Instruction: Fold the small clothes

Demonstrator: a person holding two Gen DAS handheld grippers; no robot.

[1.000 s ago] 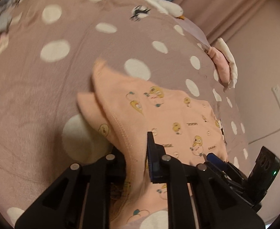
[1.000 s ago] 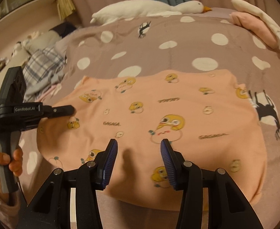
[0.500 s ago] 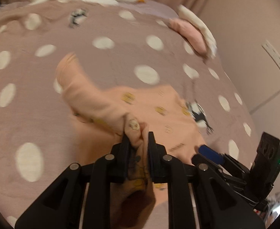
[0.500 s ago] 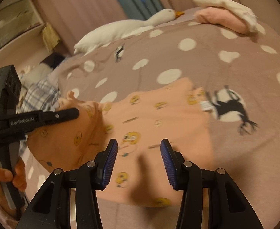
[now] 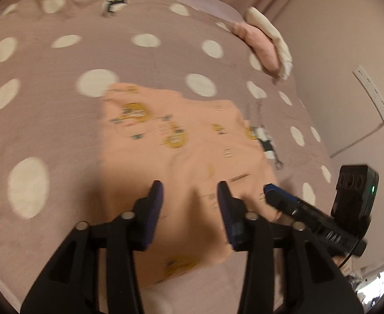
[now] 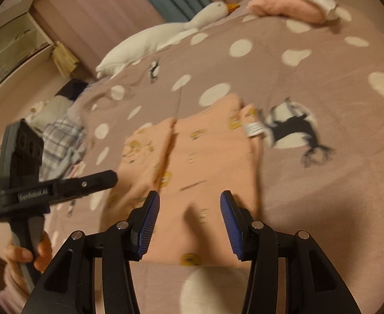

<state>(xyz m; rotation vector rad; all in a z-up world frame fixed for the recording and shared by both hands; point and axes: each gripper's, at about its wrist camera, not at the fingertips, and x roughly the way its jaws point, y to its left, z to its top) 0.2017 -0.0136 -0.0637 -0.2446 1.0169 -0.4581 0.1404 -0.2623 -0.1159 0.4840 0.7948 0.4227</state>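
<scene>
A peach garment with yellow cartoon prints lies folded on the mauve polka-dot bedspread. My left gripper hovers just over its near part. Its jaws are opening, and nothing is between them. In the right wrist view the garment shows a fold line down its left side and a white label at its far right corner. My right gripper stands open above the near edge, holding nothing. The left gripper reaches in from the left, held by a hand. The right gripper shows at the garment's right edge.
A white goose plush lies along the far side of the bed. Folded pink and cream clothes are stacked at the far right. A plaid pile lies at the left. A wall with a power strip borders the bed on the right.
The left gripper carried a pinched edge of the garment across to the right, then opened and let it go. The garment now lies folded and narrower. The right gripper stayed open.
</scene>
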